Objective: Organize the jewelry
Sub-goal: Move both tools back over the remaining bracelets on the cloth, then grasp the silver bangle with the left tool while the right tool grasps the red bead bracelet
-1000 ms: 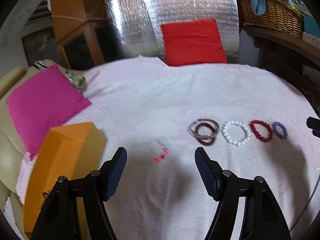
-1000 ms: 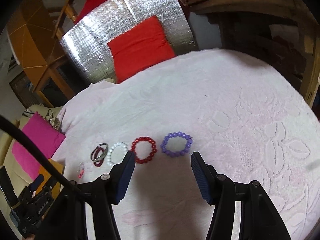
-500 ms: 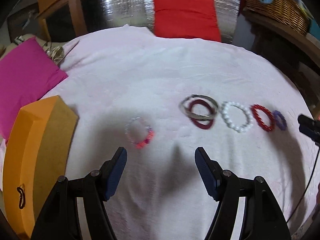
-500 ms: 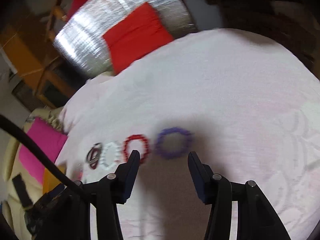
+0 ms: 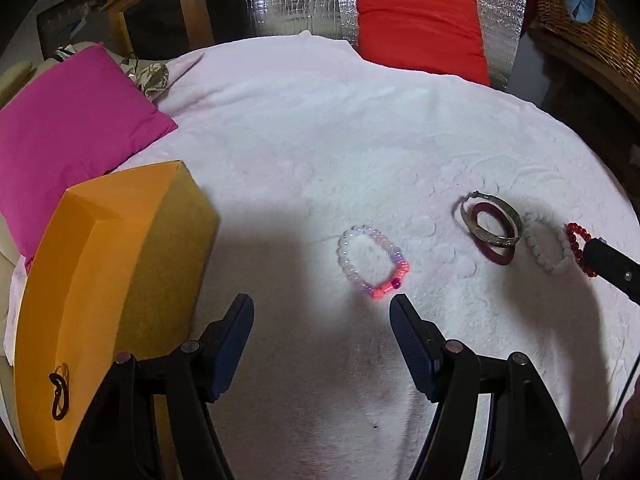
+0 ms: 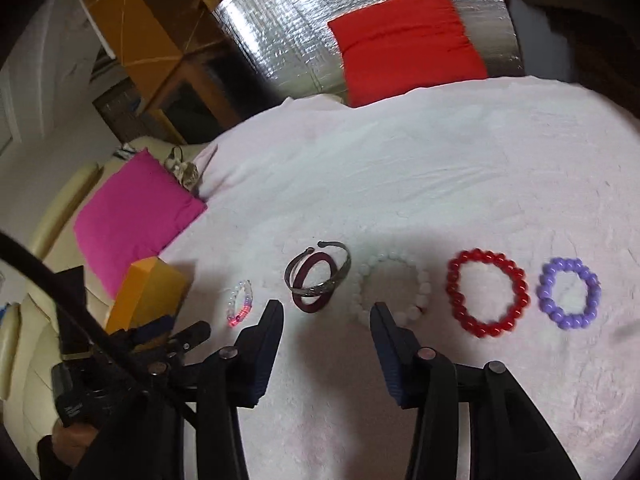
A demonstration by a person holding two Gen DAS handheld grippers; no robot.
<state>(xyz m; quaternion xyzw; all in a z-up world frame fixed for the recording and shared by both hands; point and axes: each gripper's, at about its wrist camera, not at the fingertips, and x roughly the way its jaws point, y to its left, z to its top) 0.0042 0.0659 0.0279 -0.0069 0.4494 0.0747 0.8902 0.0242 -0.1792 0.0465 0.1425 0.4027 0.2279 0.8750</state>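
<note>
Several bracelets lie in a row on a pale pink cloth (image 5: pixel 320 140). A clear-and-pink bead bracelet (image 5: pixel 374 262) lies just ahead of my open, empty left gripper (image 5: pixel 322 308), nearer its right finger. A silver bangle (image 5: pixel 492 216) overlaps a dark maroon ring (image 5: pixel 494 254). In the right wrist view my open, empty right gripper (image 6: pixel 326 310) hovers between the silver bangle (image 6: pixel 320 268) and a white bead bracelet (image 6: pixel 394 284). A red bead bracelet (image 6: pixel 486 292) and a purple one (image 6: pixel 568 292) lie further right.
An orange box (image 5: pixel 112 272) stands at the left of the cloth, beside a magenta cushion (image 5: pixel 68 120). A red cushion (image 5: pixel 420 24) leans on silver foil at the back. A wicker basket (image 5: pixel 592 20) sits on a shelf at the right.
My left gripper has come closer to the clear-and-pink bracelet. My right gripper has swung left from the purple and red bracelets to the white bracelet and bangle. Both stay open.
</note>
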